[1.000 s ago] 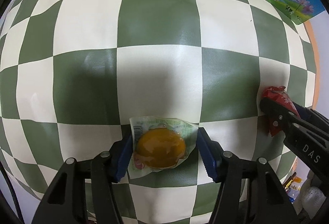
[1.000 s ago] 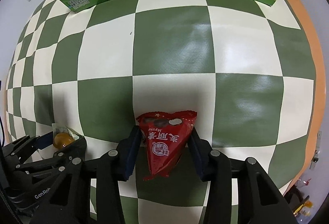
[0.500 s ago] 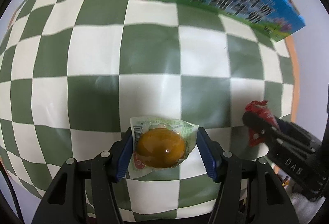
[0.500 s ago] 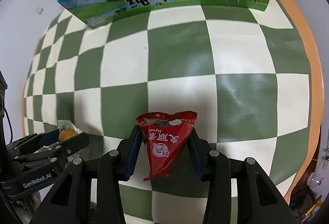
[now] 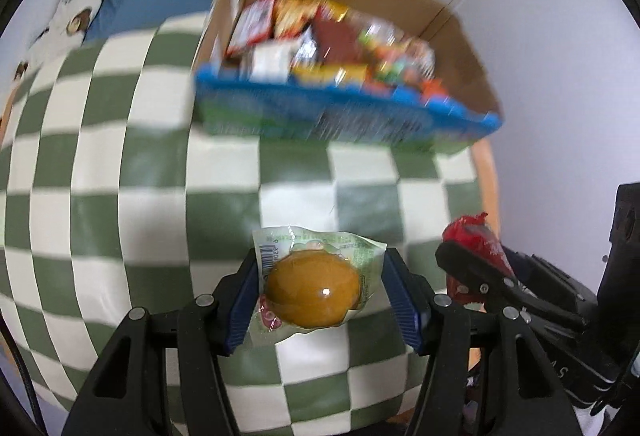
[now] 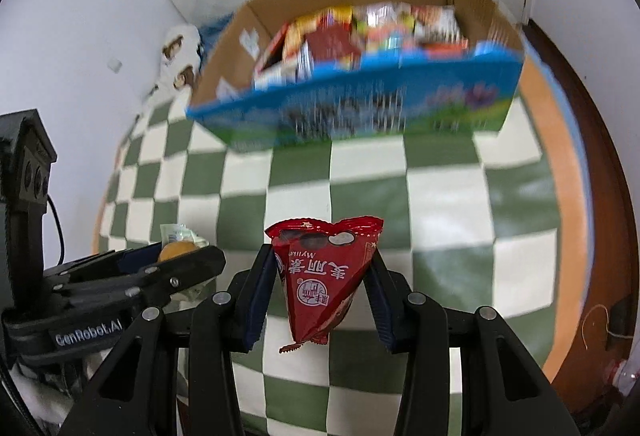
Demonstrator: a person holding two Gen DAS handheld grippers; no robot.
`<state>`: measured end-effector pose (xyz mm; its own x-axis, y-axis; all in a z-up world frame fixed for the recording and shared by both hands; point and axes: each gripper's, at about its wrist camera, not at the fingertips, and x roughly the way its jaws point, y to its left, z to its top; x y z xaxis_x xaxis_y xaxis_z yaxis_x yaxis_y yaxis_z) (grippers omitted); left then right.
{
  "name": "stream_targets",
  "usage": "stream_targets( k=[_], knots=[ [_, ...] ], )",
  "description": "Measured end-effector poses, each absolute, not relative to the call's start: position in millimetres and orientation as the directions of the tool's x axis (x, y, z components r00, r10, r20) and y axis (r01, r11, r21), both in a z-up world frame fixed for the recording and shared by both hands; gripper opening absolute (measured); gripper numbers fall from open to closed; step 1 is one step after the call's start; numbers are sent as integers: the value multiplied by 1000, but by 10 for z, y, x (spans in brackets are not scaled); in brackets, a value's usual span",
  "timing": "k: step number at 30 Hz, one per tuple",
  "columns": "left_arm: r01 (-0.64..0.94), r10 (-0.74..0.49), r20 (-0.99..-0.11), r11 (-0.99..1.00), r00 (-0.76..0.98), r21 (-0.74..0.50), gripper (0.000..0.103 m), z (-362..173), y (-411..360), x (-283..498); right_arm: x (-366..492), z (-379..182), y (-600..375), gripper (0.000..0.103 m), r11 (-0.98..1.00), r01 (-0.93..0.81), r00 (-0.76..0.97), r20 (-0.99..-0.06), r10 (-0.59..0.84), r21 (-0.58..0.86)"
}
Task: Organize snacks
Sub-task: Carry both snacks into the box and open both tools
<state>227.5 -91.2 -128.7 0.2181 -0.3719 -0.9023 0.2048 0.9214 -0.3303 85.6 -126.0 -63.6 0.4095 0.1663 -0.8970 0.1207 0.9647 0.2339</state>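
My left gripper is shut on a clear packet with an orange-yellow round snack, held above the green-and-white checked table. My right gripper is shut on a red triangular snack packet, also held in the air. Each gripper shows in the other's view: the right one at the right of the left wrist view, the left one at the left of the right wrist view. Ahead stands an open cardboard milk box holding several snack packets; it also shows in the right wrist view.
The table's orange edge runs along the right. A white wall and cabinet door stand behind the box. Blue cloth and a bear-print fabric lie at the far left.
Both grippers have risen and tilted up with their packets. The box's open top and its snacks have come into view; before only its printed front showed.
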Motion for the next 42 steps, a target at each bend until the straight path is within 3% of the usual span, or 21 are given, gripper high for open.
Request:
stream_targets(
  k=[9,17,25,34,35,36,37,38,42],
  knots=[
    [291,-401,-867,902,295,-318,57,-728,-1279,3065,1431,-31,-1438,46,973,85,504,-851,145,216],
    [280,-352,-896,920,273,-276,57,-775,-1495,4133,2358,230,-1759,46,979,98,529,-843,100,178],
    [217,-238,-961,954,139,-205,58,-1398,-1630,5141,3446,-168,-2135,46,983,146,399,-916,45,113],
    [196,-182,-983,964,-3,-179,59,-1968,-1712,5505,4040,-845,-2350,48,982,165,192,-980,56,89],
    [191,-178,-984,966,-8,-176,65,-1990,-1711,5512,4073,-915,-2356,54,984,166,164,-986,40,68],
    [190,-168,-986,968,-6,-166,71,-2011,-1707,5512,4079,-940,-2347,72,986,162,150,-988,24,48],
    [188,-158,-987,970,-5,-157,87,-2029,-1698,5509,4090,-961,-2339,83,987,159,142,-990,12,34],
    [184,-156,-988,971,-1,-153,96,-2031,-1687,5508,4105,-988,-2340,94,987,160,135,-991,4,26],
    [167,-150,-989,975,-1,-148,98,-2075,-1638,5440,4121,-1035,-2365,94,987,162,119,-993,-16,3]
  ],
)
